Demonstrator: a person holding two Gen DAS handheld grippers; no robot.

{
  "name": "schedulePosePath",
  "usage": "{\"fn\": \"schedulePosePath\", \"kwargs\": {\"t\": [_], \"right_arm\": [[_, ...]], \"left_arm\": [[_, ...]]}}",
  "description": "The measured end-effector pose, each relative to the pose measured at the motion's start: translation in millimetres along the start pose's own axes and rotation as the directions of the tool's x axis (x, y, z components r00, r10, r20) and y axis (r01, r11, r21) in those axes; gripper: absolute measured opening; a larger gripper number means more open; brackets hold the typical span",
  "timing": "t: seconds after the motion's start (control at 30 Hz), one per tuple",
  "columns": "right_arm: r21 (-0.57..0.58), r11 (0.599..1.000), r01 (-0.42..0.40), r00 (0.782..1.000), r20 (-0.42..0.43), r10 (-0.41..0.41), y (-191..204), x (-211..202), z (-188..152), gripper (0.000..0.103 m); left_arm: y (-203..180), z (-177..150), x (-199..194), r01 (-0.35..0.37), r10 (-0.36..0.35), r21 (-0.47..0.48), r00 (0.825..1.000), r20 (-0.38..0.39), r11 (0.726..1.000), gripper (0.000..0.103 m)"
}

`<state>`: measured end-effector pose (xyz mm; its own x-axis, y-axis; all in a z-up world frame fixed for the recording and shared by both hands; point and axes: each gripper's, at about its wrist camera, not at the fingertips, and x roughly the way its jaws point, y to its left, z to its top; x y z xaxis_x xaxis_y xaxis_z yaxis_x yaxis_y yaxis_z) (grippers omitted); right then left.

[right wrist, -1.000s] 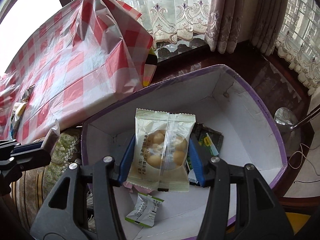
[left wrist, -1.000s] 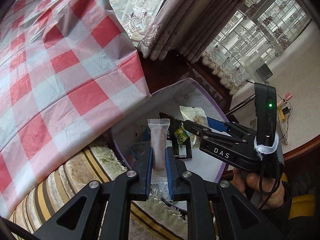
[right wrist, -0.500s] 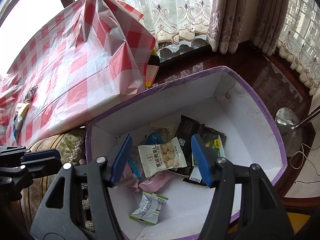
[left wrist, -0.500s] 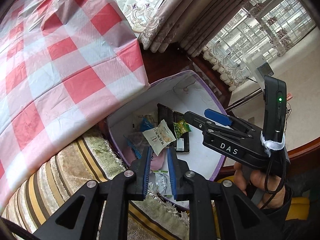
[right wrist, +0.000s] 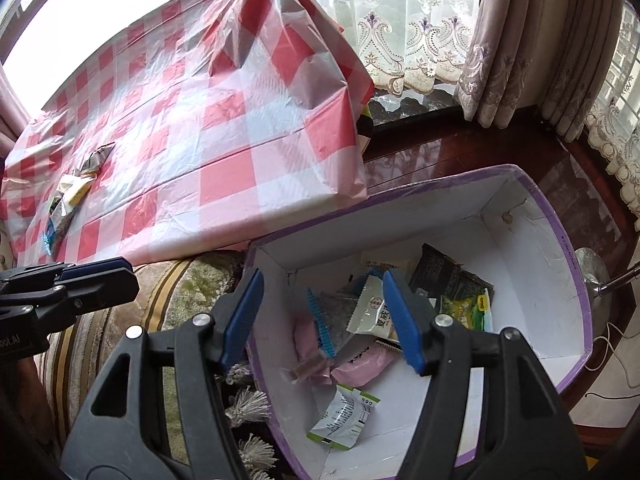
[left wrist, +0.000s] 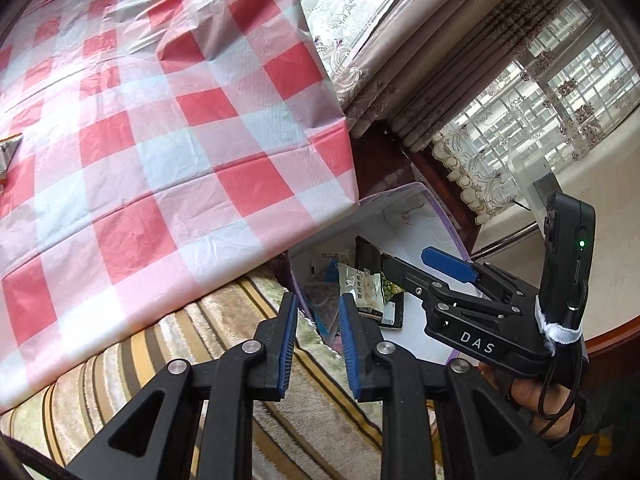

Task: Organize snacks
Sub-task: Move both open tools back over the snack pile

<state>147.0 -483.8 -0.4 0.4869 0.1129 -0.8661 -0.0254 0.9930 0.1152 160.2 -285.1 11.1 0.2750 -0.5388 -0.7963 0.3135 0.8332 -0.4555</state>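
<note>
- Left gripper (left wrist: 318,322), jaws just opening, parted and empty, beside the purple-edged box (right wrist: 576,264).
- Right gripper (right wrist: 324,316), gaping and empty, above that box's snack packets (right wrist: 372,312).

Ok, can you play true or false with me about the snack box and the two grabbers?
1. Both grabbers are empty. True: the left gripper and the right gripper hold nothing; the left jaws have just been opening.
2. The box is empty. False: the purple-edged box has several snack packets in it, such as the green and white packet.
3. The tablecloth is blue striped. False: the tablecloth is red and white checked.
4. Some snacks are still lying on the tablecloth. True: a few packets on the cloth lie at its far left.
5. The box sits on top of the table. False: it sits lower, beside the table's corner.
</note>
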Motion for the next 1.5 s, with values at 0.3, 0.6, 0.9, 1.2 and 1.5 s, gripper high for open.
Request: {"fn": "schedulePosePath", "kwargs": {"t": [0.3, 0.6, 0.9, 1.2, 1.5], "right_arm": [[-0.112, 0.991, -0.070, 0.998, -0.016, 0.069, 65.8, 3.5, 4.7, 0.068], [-0.196, 0.969, -0.148, 0.989, -0.049, 0.140, 130.6, 9.0, 8.5, 0.069], [-0.241, 0.952, -0.191, 0.981, -0.076, 0.178, 187.0, 19.4, 18.8, 0.069], [-0.273, 0.942, -0.198, 0.979, -0.107, 0.174, 233.5, 37.0, 23.2, 0.069], [-0.251, 0.941, -0.227, 0.971, -0.138, 0.197, 259.4, 53.2, 33.9, 0.069]], "left_arm": [[53.0, -9.6, -40.0, -0.012, 0.023, -0.127, 0.996, 0.083, 0.992, 0.035], [115.7, -31.9, -85.8, -0.037, 0.082, -0.261, 0.983, 0.163, 0.965, 0.040], [187.7, -64.6, -125.9, -0.074, 0.173, -0.402, 0.961, 0.216, 0.913, 0.051], [249.0, -77.1, -157.0, -0.168, 0.303, -0.458, 0.923, 0.238, 0.873, 0.069], [254.7, -44.1, -144.1, -0.319, 0.364, -0.229, 0.912, 0.190, 0.920, 0.078]]}}
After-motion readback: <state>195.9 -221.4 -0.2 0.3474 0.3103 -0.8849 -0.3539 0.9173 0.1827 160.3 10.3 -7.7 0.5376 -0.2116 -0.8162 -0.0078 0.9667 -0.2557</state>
